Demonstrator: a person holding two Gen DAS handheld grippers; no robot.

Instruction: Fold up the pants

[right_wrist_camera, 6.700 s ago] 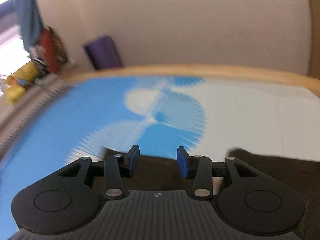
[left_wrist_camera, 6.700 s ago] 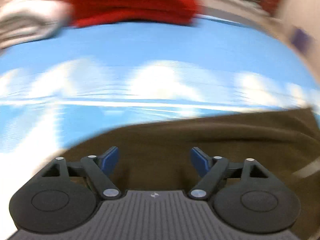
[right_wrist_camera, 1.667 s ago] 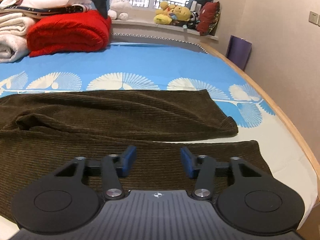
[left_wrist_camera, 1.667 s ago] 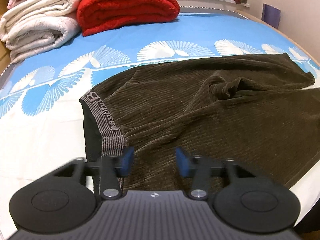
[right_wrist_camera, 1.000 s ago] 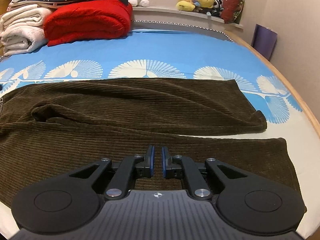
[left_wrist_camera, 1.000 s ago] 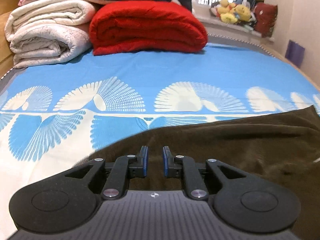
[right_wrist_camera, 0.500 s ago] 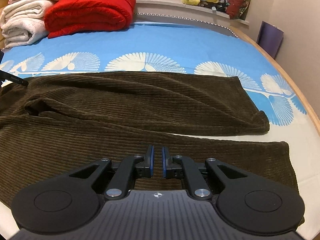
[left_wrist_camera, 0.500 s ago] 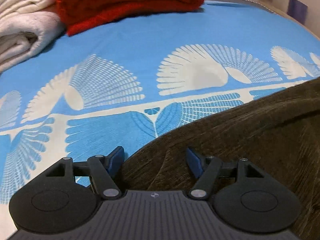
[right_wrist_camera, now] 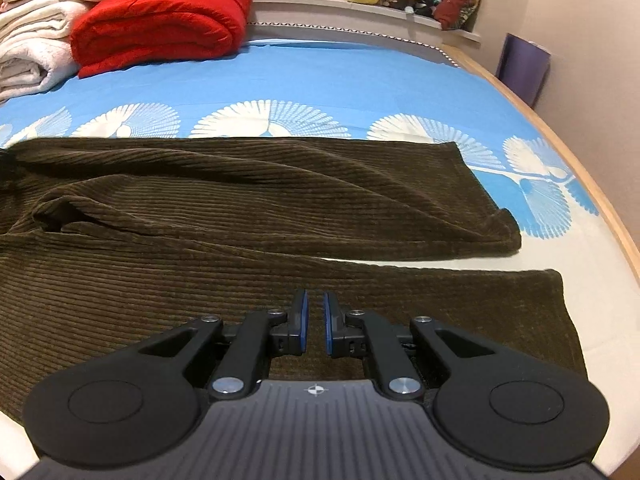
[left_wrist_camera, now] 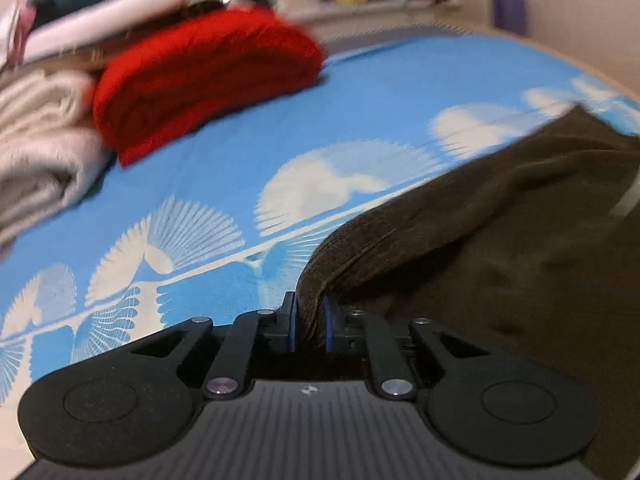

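Covering the bed is a blue sheet with white fan prints, and the brown corduroy pants lie spread across it, legs reaching away from the red blanket at the bed's far end. The left claw is closing, a raised fold of the pants pinched between its pads. The right claw hovers over the nearer leg, nearly closed and holding nothing.

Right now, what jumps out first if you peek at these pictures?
The big brown pants spread across the blue bed, with the left tongs closing on a bunched fold. Next, the bright red blanket folded at the far end, beside white blankets.
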